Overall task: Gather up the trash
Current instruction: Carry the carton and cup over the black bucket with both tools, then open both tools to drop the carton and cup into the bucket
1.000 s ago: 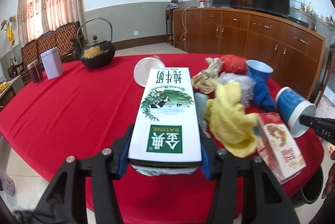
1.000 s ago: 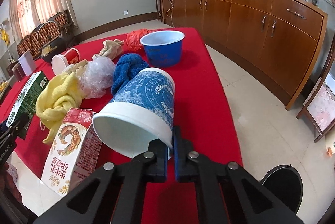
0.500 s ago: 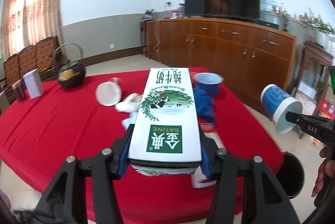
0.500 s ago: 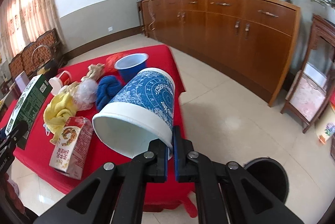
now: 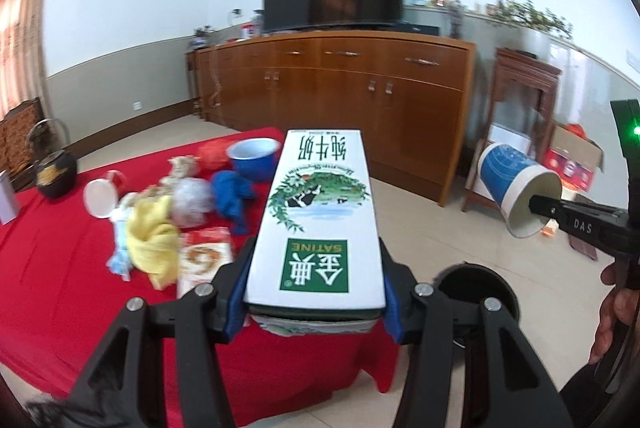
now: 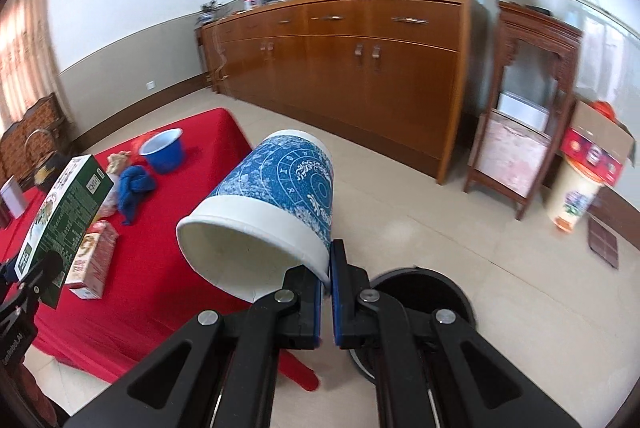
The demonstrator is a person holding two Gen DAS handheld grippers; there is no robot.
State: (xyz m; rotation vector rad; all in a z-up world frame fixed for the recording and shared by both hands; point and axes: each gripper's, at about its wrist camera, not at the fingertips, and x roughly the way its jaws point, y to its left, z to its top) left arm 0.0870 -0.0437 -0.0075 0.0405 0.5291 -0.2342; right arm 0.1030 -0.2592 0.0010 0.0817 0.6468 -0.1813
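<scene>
My left gripper (image 5: pixel 316 288) is shut on a white and green milk carton (image 5: pixel 320 220), held flat above the corner of the red table (image 5: pixel 60 268). My right gripper (image 6: pixel 327 280) is shut on the rim of a blue patterned paper cup (image 6: pixel 276 212), held over the floor; the cup also shows in the left wrist view (image 5: pixel 516 188). A round black trash bin (image 6: pixel 420 288) stands on the floor beside the table, just below and behind the cup; it shows in the left wrist view (image 5: pixel 476 288) too.
On the table lie a red carton (image 5: pixel 204 256), yellow cloth (image 5: pixel 154 240), blue cloth (image 5: pixel 232 196), blue bowl (image 5: pixel 252 156), crumpled plastic (image 5: pixel 192 200), a red cup (image 5: pixel 100 196) and a black kettle (image 5: pixel 54 172). A wooden sideboard (image 6: pixel 340 60) and small stand (image 6: pixel 520 132) line the wall.
Both grippers have swung right, away from the table's middle toward its corner and the floor. The black bin has come closer in both views. Both grips are unchanged.
</scene>
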